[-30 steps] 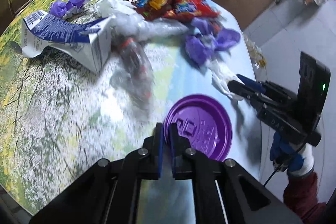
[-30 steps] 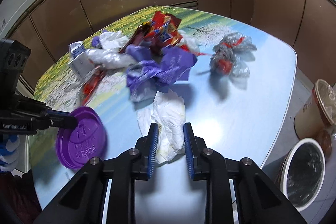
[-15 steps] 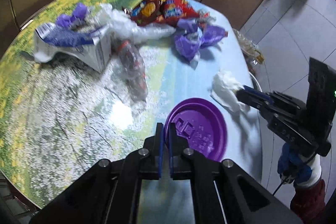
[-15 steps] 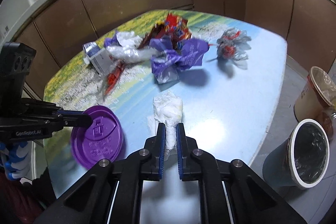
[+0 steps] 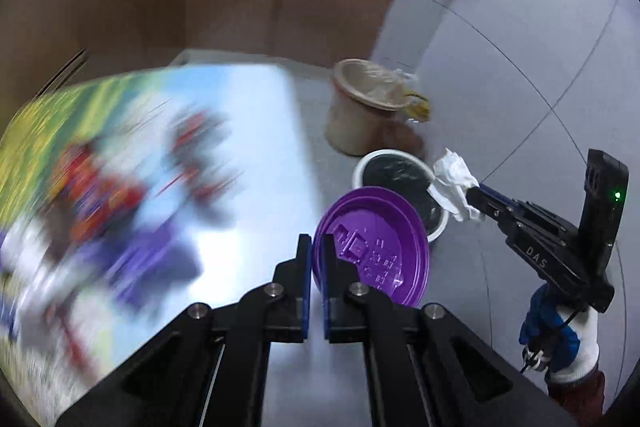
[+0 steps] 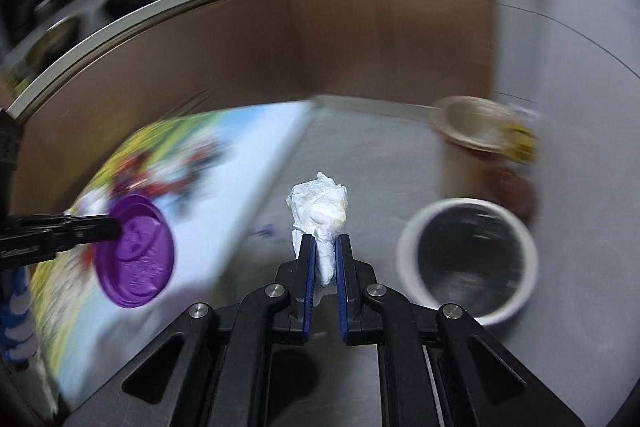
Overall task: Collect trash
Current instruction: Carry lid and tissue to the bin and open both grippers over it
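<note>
Grey floor, white bin (image 6: 468, 259) right of your right claw (image 6: 323, 259) pinching tissue (image 6: 318, 205); left claw (image 5: 316, 259) pinching purple lid (image 5: 376, 247): centre each over the bin's mouth before you release.

Both grippers have swung off the table (image 5: 256, 131), carrying lid (image 5: 380, 251) and tissue (image 6: 320, 211) toward the bin (image 6: 466, 259).

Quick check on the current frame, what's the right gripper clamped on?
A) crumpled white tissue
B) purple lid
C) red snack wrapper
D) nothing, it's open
A. The right gripper is shut on the crumpled white tissue, which sticks up between its blue pads; the purple lid is pinched by the left gripper instead.
</note>
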